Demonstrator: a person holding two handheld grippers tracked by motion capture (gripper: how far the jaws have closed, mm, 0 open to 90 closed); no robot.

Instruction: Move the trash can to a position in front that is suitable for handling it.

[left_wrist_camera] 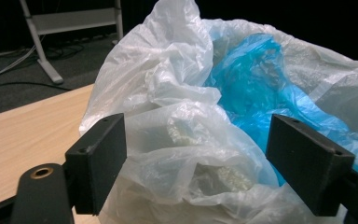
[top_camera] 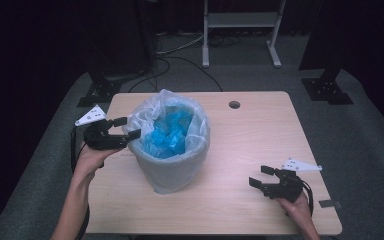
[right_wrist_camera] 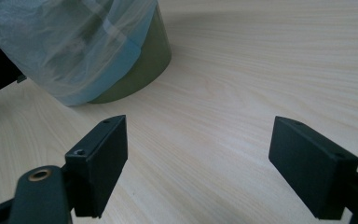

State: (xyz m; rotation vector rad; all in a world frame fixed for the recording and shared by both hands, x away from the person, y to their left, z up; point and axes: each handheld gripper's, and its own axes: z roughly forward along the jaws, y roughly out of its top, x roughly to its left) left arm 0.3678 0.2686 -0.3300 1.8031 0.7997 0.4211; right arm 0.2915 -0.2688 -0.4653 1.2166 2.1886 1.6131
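A bin (top_camera: 172,172) lined with a white translucent bag (top_camera: 202,130) stands left of the table's middle, with crumpled blue plastic (top_camera: 170,132) inside it. My left gripper (top_camera: 130,128) is at the bin's left rim. In the left gripper view its jaws stand open (left_wrist_camera: 196,154) with the bunched white bag edge (left_wrist_camera: 182,135) between them, the blue plastic (left_wrist_camera: 256,88) behind. My right gripper (top_camera: 259,175) is open above bare wood at the front right. In the right gripper view (right_wrist_camera: 198,158) the dark green bin (right_wrist_camera: 144,70) and its bag skirt (right_wrist_camera: 74,51) are at the upper left.
The light wooden table (top_camera: 260,135) has a round cable hole (top_camera: 234,104) near its far edge. A small dark tag (top_camera: 330,203) lies at the front right corner. White stand legs (top_camera: 240,30) and cables are on the floor beyond.
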